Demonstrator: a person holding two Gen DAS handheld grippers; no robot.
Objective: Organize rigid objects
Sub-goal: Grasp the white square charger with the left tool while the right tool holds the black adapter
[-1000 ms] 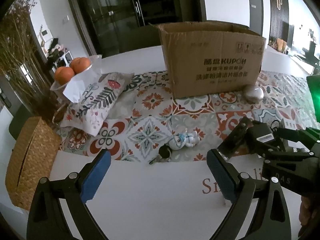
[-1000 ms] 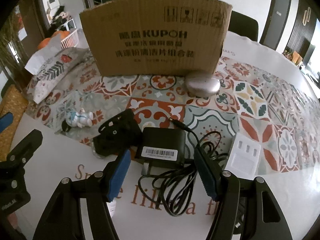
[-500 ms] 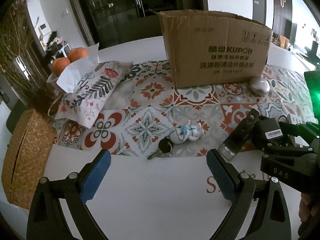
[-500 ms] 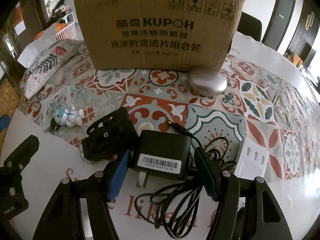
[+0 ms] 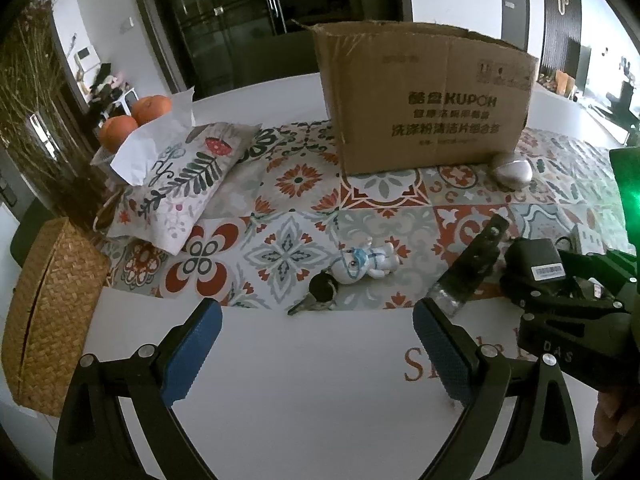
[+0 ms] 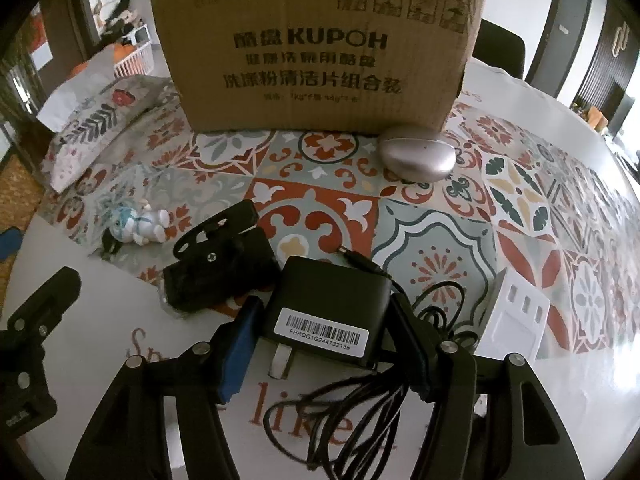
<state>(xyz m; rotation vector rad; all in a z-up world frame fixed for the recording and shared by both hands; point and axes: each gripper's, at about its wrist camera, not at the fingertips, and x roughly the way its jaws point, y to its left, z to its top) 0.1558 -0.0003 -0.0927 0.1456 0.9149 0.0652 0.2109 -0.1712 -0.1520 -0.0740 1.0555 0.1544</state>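
Note:
My right gripper is shut on a black power adapter with a barcode label, its cord coiled below; the adapter also shows in the left wrist view. A black bracket-like device lies just left of it, also in the left wrist view. My left gripper is open and empty over the white table, facing a small white figurine with keys. A silver oval case sits by the open cardboard box.
A patterned runner covers the table's middle. A floral cushion, oranges in a paper-lined basket and a woven basket are at the left. A white plastic piece lies right of the adapter.
My right gripper moved forward over the adapter and closed its fingers onto its sides. My left gripper drifted slightly and stayed open.

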